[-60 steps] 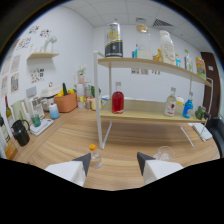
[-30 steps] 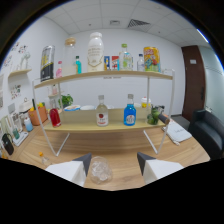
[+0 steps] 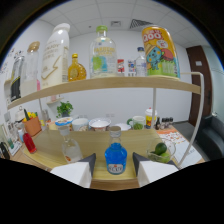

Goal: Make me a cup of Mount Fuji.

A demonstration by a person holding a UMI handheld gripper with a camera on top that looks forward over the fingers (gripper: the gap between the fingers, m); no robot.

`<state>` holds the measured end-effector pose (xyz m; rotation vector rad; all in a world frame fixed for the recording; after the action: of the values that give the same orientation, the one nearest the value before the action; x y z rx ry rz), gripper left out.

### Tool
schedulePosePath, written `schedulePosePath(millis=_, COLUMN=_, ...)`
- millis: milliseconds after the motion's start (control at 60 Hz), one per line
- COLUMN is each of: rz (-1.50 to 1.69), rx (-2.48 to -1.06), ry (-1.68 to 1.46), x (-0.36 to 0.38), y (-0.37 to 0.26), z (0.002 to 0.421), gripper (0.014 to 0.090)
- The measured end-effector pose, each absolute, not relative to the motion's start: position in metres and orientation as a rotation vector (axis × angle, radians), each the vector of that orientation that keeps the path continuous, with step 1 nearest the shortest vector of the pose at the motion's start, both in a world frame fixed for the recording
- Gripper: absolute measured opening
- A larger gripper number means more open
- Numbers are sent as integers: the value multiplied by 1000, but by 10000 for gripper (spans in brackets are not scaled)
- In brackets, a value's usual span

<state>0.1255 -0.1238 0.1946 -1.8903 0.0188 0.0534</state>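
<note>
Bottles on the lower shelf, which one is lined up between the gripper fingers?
The blue bottle, standing on the lower shelf just ahead of the open gripper. The clear bottle sits off to one side.

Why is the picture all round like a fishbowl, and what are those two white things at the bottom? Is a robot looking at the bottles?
No robot here. A person holds a tool with two fingers, a gripper, and a little camera rides on it. The camera sees very wide, so the picture bends into a circle. The two white shapes at the bottom are the gripper's fingers. They are open, and nothing is squeezed between them.

Just ahead of them, in the gap, stands a small blue bottle on a wooden shelf. Beside it is a clear bottle, and on the other side a glass bowl with something green. Further back sit a few bowls and cups.

On the upper shelf are a tall white bottle, a small orange bottle, a clear bottle with a green label, and a big yellow can with a cartoon.
</note>
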Motion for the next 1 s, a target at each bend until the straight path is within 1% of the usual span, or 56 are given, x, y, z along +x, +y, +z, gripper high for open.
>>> schedulePosePath(millis=50, rz=63, rx=-1901, ry=29, x=127, y=-116, z=189, gripper=622)
schedulePosePath(millis=133, rz=71, rx=-1914, ry=46, x=130, y=-107, z=184, gripper=494)
schedulePosePath(millis=250, rz=85, rx=-1922, ry=32, x=128, y=-103, z=180, gripper=385)
schedulePosePath(millis=483, rz=50, rx=-1920, ry=8, x=126, y=-116, z=184, gripper=364)
schedulePosePath(millis=600, rz=56, rx=-1893, ry=3, x=121, y=-140, z=198, gripper=362)
schedulePosePath(millis=683, rz=70, rx=-1890, ry=19, x=118, y=-164, z=198, gripper=362)
schedulePosePath(millis=750, rz=72, rx=-1910, ry=28, x=118, y=-183, z=187, gripper=361)
schedulePosePath(millis=867, rz=61, rx=-1976, ry=57, x=118, y=-211, z=148, gripper=361)
schedulePosePath(millis=933, rz=21, rx=-2018, ry=51, x=119, y=-221, z=125, gripper=360)
schedulePosePath(millis=1000, rz=-32, rx=-2041, ry=13, x=118, y=-227, z=111, gripper=359)
